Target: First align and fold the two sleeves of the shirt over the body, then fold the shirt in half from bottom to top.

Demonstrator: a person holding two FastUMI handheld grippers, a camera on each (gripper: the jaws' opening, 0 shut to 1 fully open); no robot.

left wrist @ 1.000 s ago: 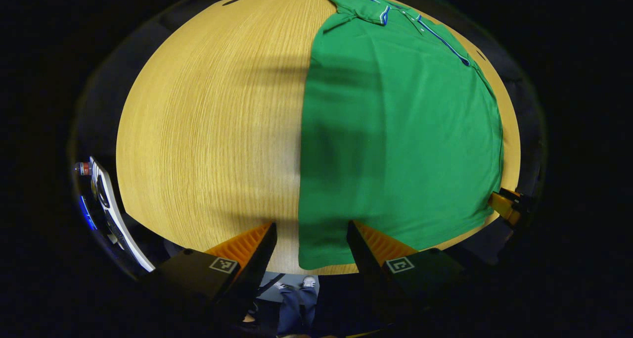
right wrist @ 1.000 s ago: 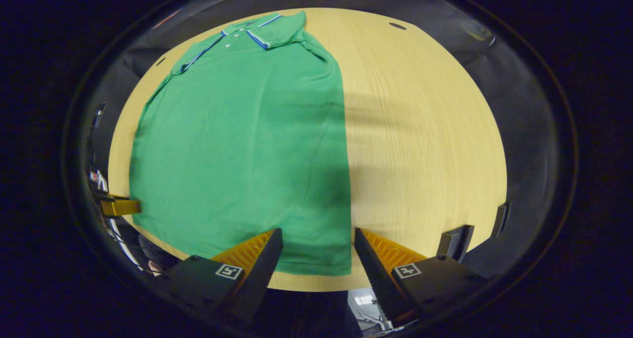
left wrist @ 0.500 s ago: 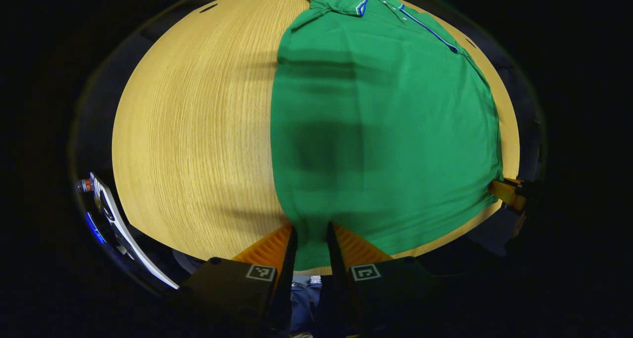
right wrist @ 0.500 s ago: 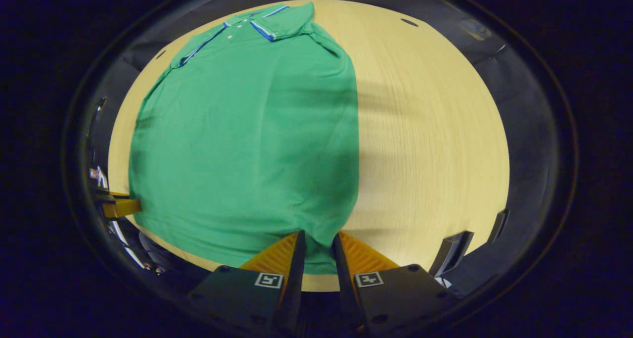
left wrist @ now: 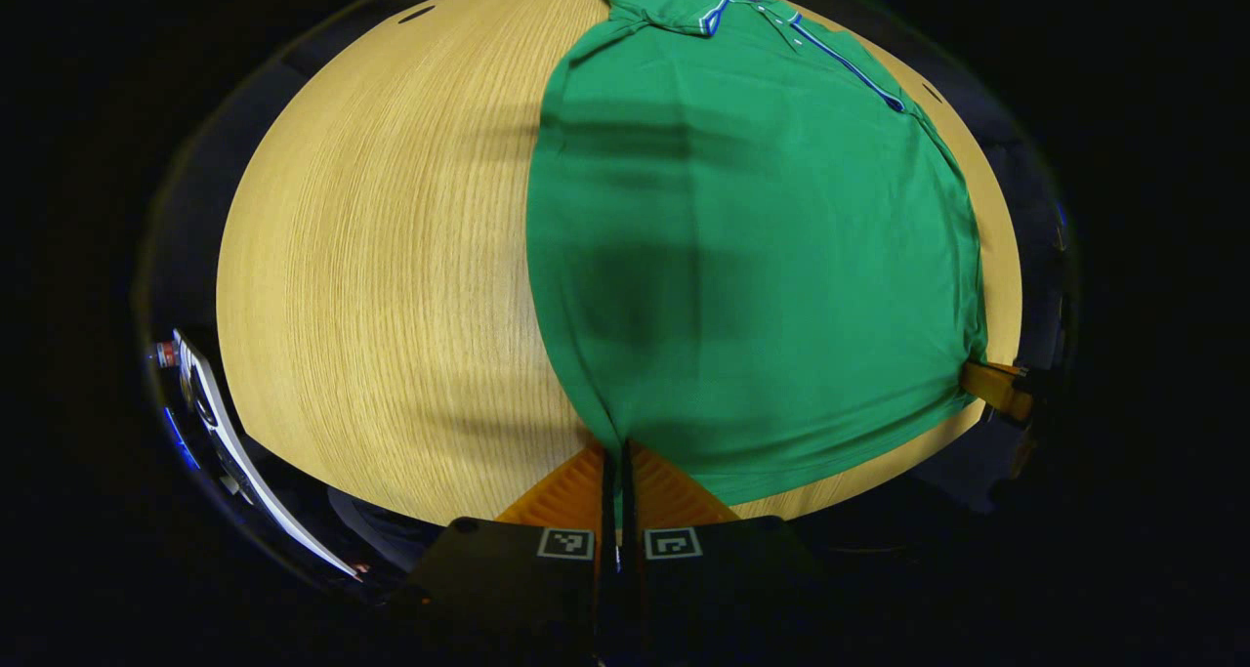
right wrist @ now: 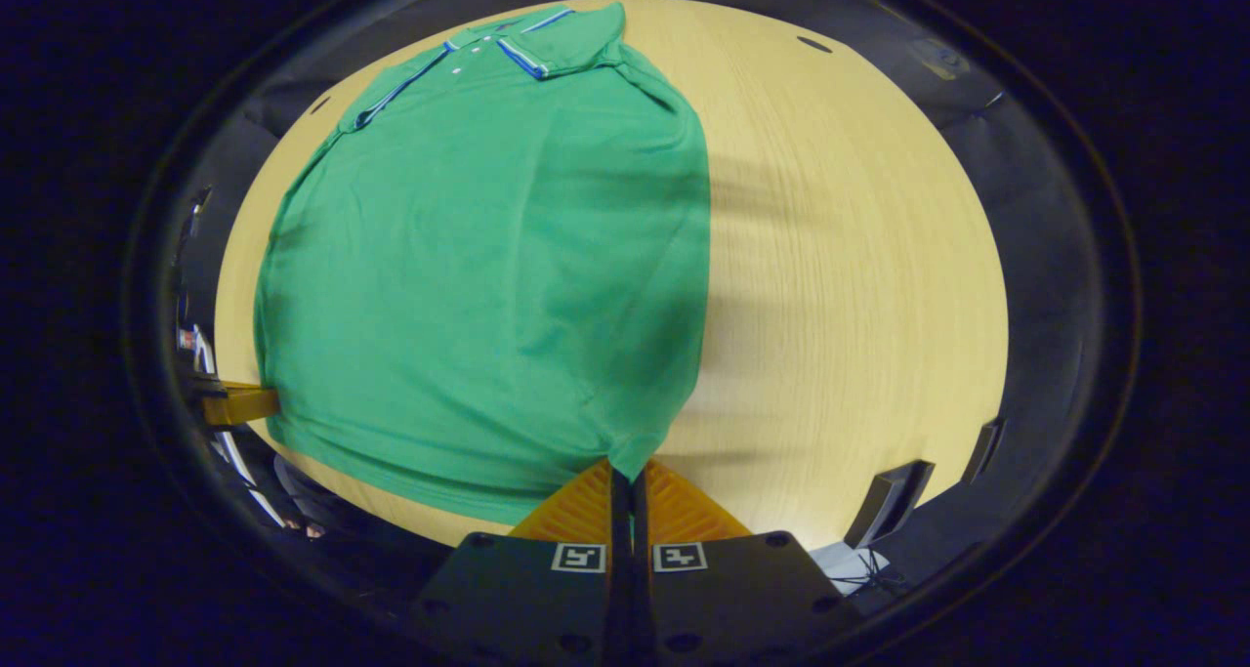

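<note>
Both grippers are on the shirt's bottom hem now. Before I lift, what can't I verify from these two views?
- Sleeves: tucked out of sight beneath the shirt; alignment unknown.
- Layers pinched: left gripper and right gripper fingers hide the hem corners.
- Right gripper in the left gripper view: at the picture's edge, too small to judge.
- Table near edge: covered by gripper bodies.

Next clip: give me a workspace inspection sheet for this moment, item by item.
Surface: wooden table, bare beside the shirt.
Job's things: green shirt lies flat, collar at the far end, sleeves already folded in; hem corners pinched and pulled up.
Clutter: nothing seen on the table.
Grippers: left gripper shut on the shirt's near left hem corner; right gripper shut on the near right corner.
Cables: nothing seen.
Surroundings: dark booth; a white object beyond the table's edge, unidentifiable.
</note>
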